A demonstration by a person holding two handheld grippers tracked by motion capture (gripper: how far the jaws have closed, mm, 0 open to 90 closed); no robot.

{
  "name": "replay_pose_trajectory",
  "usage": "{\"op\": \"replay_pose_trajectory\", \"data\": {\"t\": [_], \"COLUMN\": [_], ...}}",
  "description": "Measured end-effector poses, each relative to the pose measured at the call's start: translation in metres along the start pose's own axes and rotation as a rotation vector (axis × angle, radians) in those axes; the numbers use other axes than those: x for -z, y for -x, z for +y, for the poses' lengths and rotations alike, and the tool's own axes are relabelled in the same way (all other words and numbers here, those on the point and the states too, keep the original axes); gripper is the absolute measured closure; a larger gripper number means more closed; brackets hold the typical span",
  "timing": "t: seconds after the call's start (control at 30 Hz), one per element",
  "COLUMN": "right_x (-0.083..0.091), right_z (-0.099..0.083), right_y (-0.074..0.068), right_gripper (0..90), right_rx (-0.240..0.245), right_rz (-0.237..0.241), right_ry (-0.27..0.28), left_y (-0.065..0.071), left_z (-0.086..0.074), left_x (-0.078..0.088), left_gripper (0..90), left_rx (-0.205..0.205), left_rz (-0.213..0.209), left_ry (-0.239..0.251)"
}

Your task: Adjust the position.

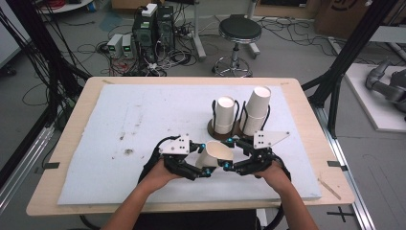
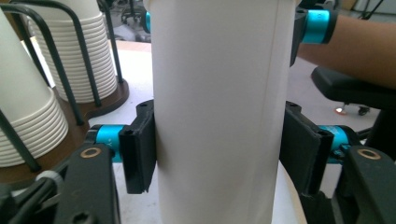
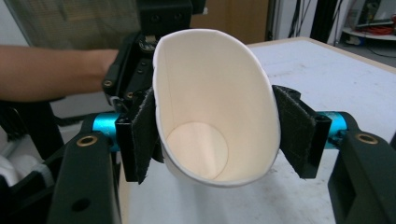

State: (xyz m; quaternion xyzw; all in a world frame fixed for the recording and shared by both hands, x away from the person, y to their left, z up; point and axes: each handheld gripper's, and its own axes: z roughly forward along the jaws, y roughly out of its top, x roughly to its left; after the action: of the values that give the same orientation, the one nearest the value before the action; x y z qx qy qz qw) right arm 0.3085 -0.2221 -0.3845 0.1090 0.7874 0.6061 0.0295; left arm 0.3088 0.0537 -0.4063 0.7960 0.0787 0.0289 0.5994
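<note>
A: Count of items on the tabletop [image 1: 72,158]?

B: One loose paper cup [image 1: 215,155]. Two stacks of paper cups: a shorter left stack [image 1: 224,115] and a taller right stack [image 1: 256,110]. One brown holder [image 1: 210,128] with black wire uprights, carrying both stacks. One white mat [image 1: 143,124] with some dark specks, covering most of the tabletop.

A: Hand-held grippers?

B: Two. The left hand-held gripper [image 1: 205,159] and the right hand-held gripper [image 1: 231,154], each in one of the person's hands, forearms entering from the near edge.

A: Location of the loose cup?

B: Off the mat, held between the two grippers, in front of the holder and near the person's edge of the tabletop.

A: Orientation?

B: In the high view it lies tilted, long axis running roughly left to right across the table, open mouth toward the right gripper and slightly up, base toward the left gripper. In the right gripper view the mouth faces the camera, and the round base shows inside.

A: State of the left gripper?

B: In the left gripper view both pads press the cup's side wall: left pad [image 2: 140,149], right pad [image 2: 301,149]. Clamped on the cup.

A: The right one?

B: In the right gripper view the rim is squeezed to an oval between its pads [image 3: 140,135], which touch both sides. Also gripping the cup.
</note>
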Motion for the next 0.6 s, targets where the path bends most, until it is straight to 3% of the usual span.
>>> {"op": "replay_pose_trajectory", "data": {"t": [0.07, 0.2, 0.37, 0.5, 0.6], "right_x": [-0.0004, -0.0013, -0.0049, -0.0055, -0.0064], "right_z": [0.0012, 0.0022, 0.003, 0.0027, 0.0015], "right_y": [-0.0011, -0.0022, -0.0042, -0.0038, -0.0028], "right_gripper": [35.9, 35.9, 35.9, 34.4, 28.4], "right_rx": [0.016, 0.028, 0.04, 0.034, 0.003], "right_rz": [-0.021, -0.032, -0.032, -0.032, -0.026], "right_ry": [-0.028, -0.065, -0.092, -0.099, -0.064], "left_y": [0.0008, 0.0006, 0.0004, -0.0005, -0.0021], "left_z": [0.0016, 0.0036, 0.0026, 0.0007, 0.0], "left_x": [0.0002, 0.0001, -0.0035, -0.0044, -0.003], "left_gripper": [26.7, 26.5, 34.9, 36.2, 36.3], "left_rx": [-0.008, -0.039, -0.057, -0.038, -0.008], "left_rz": [0.023, 0.03, 0.013, 0.005, -0.005], "left_ry": [-0.022, -0.062, -0.084, -0.072, -0.035]}}
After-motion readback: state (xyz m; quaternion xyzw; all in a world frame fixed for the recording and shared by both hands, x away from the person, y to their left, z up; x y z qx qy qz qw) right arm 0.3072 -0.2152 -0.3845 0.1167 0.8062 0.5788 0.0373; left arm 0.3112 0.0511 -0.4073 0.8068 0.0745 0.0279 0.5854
